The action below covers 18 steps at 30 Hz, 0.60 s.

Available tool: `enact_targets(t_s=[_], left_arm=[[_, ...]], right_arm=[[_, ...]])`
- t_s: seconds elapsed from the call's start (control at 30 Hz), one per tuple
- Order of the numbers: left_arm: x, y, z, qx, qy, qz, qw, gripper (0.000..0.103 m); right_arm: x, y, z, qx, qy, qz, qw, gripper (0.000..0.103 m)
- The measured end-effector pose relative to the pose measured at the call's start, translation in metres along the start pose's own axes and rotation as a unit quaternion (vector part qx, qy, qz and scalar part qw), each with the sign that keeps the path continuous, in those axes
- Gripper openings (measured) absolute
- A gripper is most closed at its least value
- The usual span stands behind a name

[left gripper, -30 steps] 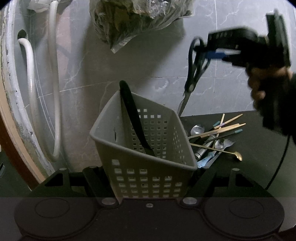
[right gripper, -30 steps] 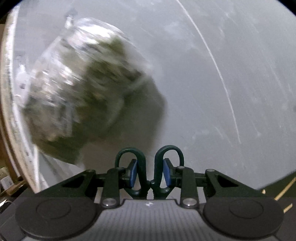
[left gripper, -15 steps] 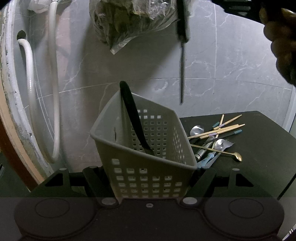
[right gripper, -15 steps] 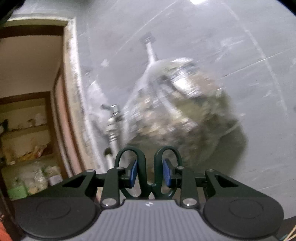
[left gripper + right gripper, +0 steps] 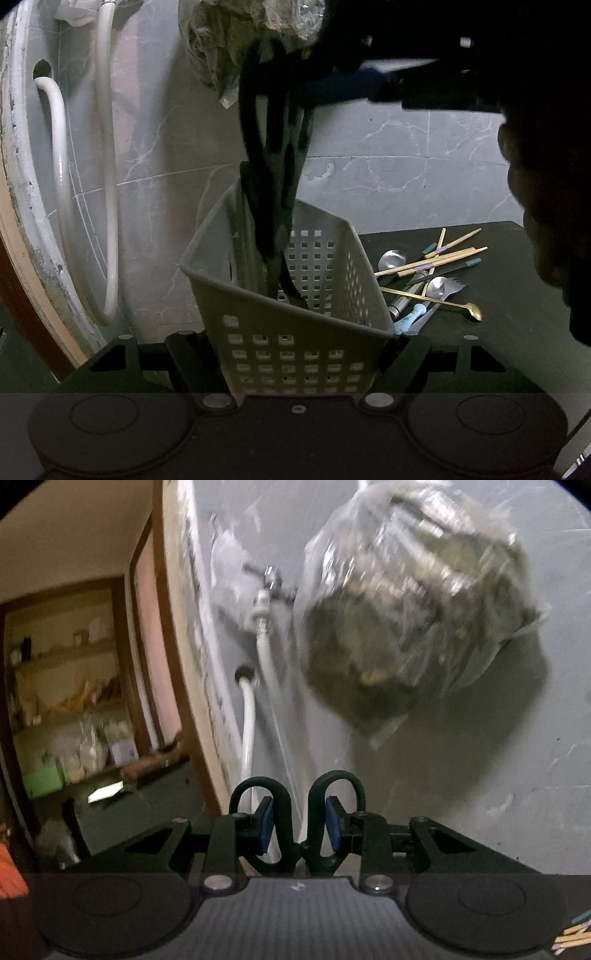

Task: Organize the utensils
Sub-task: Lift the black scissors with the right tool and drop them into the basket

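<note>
- The right gripper (image 5: 298, 830) was clamped on the scissors (image 5: 273, 177), its blue pads (image 5: 265, 825) pressing outward inside the two dark handle loops, seen plainly in the right wrist view.
- In the left wrist view the scissors hung point-down from that gripper, handles high, blades dipping past the rim into the grey perforated basket (image 5: 295, 347), alongside a dark utensil handle (image 5: 248, 184) leaning on the basket's back-left corner.
- The left gripper (image 5: 299, 354) had its fingers spread wide around the basket's near corner, one finger on each side; whether they actually pinched the walls could not be told.
- The basket stood at the left edge of a dark bench (image 5: 509, 295), the edge nearest the wall hoses.
- Just to the right of the basket, on the bench, lay the loose pile: wooden chopsticks (image 5: 436, 258), steel spoons (image 5: 392, 259), a gold long-handled spoon (image 5: 443, 302) and a fork (image 5: 456, 288), overlapping.
- Behind was a grey marble-look tiled wall (image 5: 406, 177), with white hoses (image 5: 107, 184) at the left and a clear plastic bag of greenish stuff (image 5: 413, 620) hanging above.
- The bench's right half lay bare, though the holder's dark hand (image 5: 546, 221) loomed over that side.
</note>
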<state>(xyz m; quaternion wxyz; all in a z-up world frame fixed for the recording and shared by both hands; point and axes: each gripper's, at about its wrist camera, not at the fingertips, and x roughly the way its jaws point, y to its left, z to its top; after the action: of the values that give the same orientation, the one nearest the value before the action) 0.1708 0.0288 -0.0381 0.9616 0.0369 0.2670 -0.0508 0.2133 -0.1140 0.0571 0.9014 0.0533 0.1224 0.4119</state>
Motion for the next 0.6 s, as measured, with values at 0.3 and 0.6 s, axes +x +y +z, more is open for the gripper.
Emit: enact_targets(t_s=[0.3, 0.6], left_arm=[[-0.001, 0.001, 0.000, -0.001, 0.000, 0.000, 1.0000, 0.077], [0.000, 0.001, 0.000, -0.003, 0.001, 0.001, 1.0000, 0.076]], right_arm=[[0.008, 0.017, -0.010, -0.042, 0.050, -0.007, 0.998, 0.037], [0.013, 0.013, -0.018, -0.030, 0.122, -0.002, 0.992, 0.063]])
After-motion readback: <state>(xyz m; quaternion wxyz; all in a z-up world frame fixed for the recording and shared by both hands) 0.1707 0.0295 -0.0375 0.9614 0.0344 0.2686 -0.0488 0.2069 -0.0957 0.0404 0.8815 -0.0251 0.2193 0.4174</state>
